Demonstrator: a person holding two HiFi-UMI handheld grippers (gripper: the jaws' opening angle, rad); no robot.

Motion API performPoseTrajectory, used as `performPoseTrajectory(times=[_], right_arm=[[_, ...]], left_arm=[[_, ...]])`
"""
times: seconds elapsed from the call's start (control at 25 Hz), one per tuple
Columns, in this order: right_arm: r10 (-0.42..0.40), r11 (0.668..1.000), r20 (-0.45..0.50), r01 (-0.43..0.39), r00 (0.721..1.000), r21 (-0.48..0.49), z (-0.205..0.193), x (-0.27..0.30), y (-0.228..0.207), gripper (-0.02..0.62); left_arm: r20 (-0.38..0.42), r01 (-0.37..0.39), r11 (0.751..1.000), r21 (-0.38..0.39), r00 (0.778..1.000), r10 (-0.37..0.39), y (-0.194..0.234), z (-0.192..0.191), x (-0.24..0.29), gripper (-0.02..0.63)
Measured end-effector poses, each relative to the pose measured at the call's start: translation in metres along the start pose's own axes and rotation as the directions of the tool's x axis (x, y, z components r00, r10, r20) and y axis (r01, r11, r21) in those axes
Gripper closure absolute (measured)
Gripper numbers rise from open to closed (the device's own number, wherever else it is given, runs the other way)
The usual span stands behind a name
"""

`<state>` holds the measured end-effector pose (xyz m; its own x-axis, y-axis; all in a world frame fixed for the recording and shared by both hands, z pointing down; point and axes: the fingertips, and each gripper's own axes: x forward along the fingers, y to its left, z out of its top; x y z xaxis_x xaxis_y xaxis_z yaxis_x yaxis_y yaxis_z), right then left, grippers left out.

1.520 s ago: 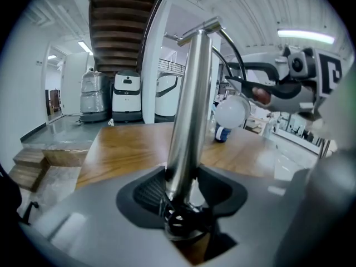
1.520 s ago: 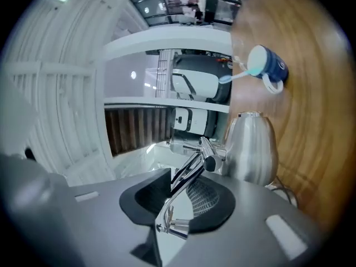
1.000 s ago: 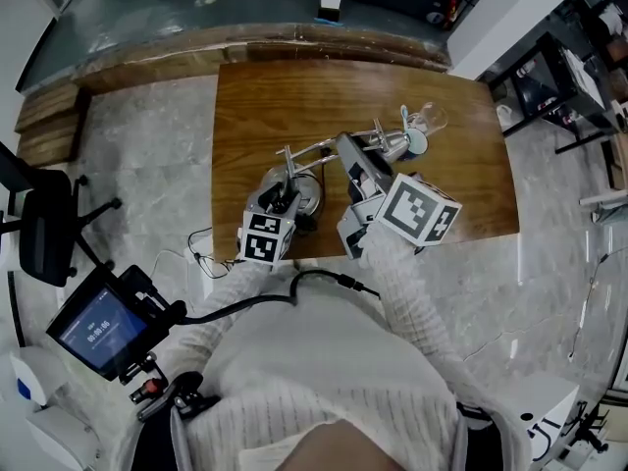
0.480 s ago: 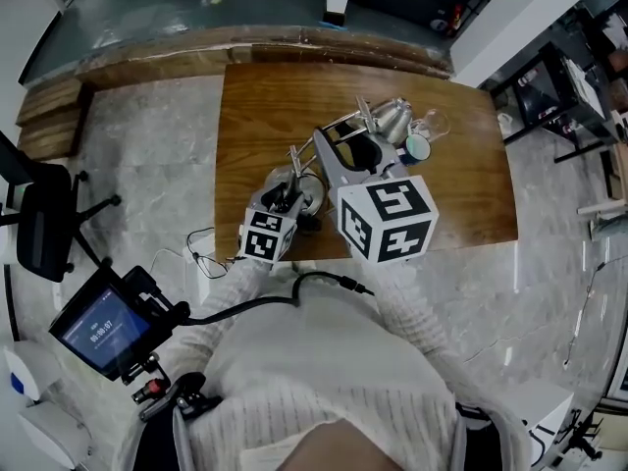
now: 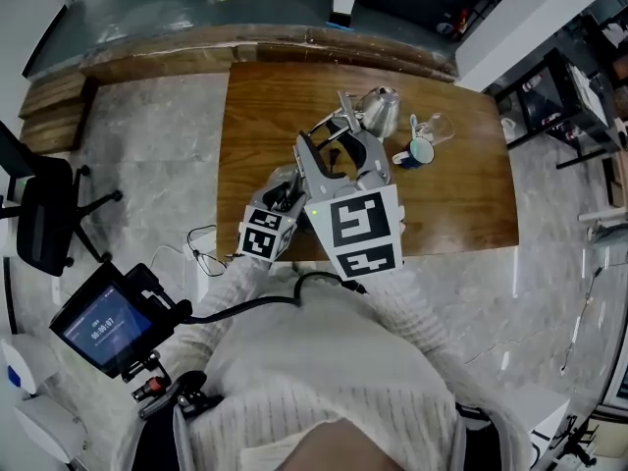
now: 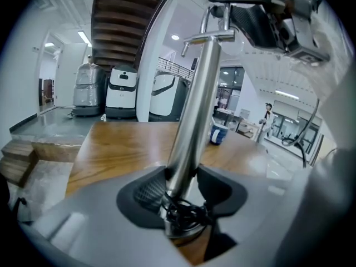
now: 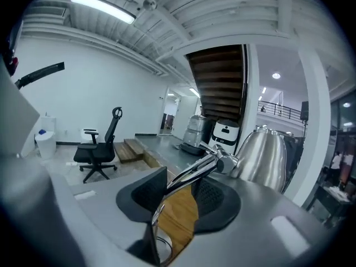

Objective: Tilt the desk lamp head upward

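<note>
Standing on the wooden surface (image 5: pixel 461 194) beside a mug (image 5: pixel 412 153), the chrome desk lamp (image 5: pixel 378 116) looks stiff, slick and base-heavy. The left gripper (image 6: pixel 183 189) has its jaws clamped low on the post (image 6: pixel 192 121); the right gripper (image 7: pixel 179 196) has just been opening its jaws, the thin upper arm (image 7: pixel 192 177) unclamped between them. Polished metal slips, so the head (image 7: pixel 261 154) near its joint seems the surest hold.

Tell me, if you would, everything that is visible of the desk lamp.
The desk lamp looks like polished metal. Its post, black cord coiled at the foot, is clamped in the left gripper and stands on the wooden table. A thin arm passes between the jaws of the right gripper, which have just been opening; the bell-shaped head sits at its far end.
</note>
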<state>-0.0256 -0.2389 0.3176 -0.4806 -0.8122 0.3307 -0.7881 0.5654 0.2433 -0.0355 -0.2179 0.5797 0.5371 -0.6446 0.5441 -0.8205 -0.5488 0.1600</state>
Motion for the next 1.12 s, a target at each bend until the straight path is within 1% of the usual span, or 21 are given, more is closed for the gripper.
performPoseTrajectory(times=[0.24, 0.36, 0.56, 0.76, 0.88, 0.92, 0.96, 1.0, 1.12], right_arm=[[-0.008, 0.997, 0.003, 0.009, 1.000, -0.082, 0.001, 0.001, 0.005, 0.462], [-0.004, 0.996, 0.011, 0.005, 1.000, -0.086, 0.001, 0.003, 0.005, 0.460], [-0.002, 0.999, 0.023, 0.003, 1.000, -0.048, 0.001, 0.005, 0.003, 0.462], [-0.013, 0.999, 0.049, 0.010, 0.999, 0.050, 0.002, 0.006, 0.001, 0.468], [-0.007, 0.996, 0.080, 0.000, 0.997, 0.088, 0.002, 0.006, 0.001, 0.465], [-0.006, 0.996, 0.083, -0.002, 0.997, 0.093, 0.001, 0.005, 0.001, 0.447], [-0.005, 0.996, 0.081, -0.003, 0.997, 0.093, -0.001, 0.004, 0.001, 0.413], [-0.002, 0.995, 0.076, -0.005, 0.997, 0.095, -0.004, 0.003, 0.002, 0.399], [0.041, 0.987, 0.068, -0.051, 0.997, 0.155, -0.018, -0.004, 0.004, 0.396]], left_arm=[[-0.006, -0.003, 1.000, -0.002, 1.000, 0.003, 0.001, -0.001, 0.000, 0.428], [-0.008, -0.003, 1.000, -0.005, 1.000, 0.003, 0.001, 0.000, 0.000, 0.428], [-0.008, -0.011, 1.000, -0.015, 1.000, 0.011, 0.002, 0.000, 0.002, 0.428], [-0.013, -0.013, 0.998, -0.054, 1.000, 0.012, 0.003, 0.001, 0.001, 0.425], [-0.011, -0.019, 0.998, -0.055, 1.000, 0.018, 0.003, 0.002, 0.001, 0.425], [-0.005, -0.019, 0.998, -0.055, 1.000, 0.019, 0.003, 0.003, 0.000, 0.426], [0.004, -0.017, 0.998, -0.058, 1.000, 0.017, 0.003, 0.005, -0.002, 0.429], [0.015, -0.015, 0.998, -0.065, 1.000, 0.016, 0.003, 0.008, -0.004, 0.430], [0.058, -0.008, 0.996, -0.084, 0.998, 0.013, 0.001, 0.021, -0.012, 0.434]])
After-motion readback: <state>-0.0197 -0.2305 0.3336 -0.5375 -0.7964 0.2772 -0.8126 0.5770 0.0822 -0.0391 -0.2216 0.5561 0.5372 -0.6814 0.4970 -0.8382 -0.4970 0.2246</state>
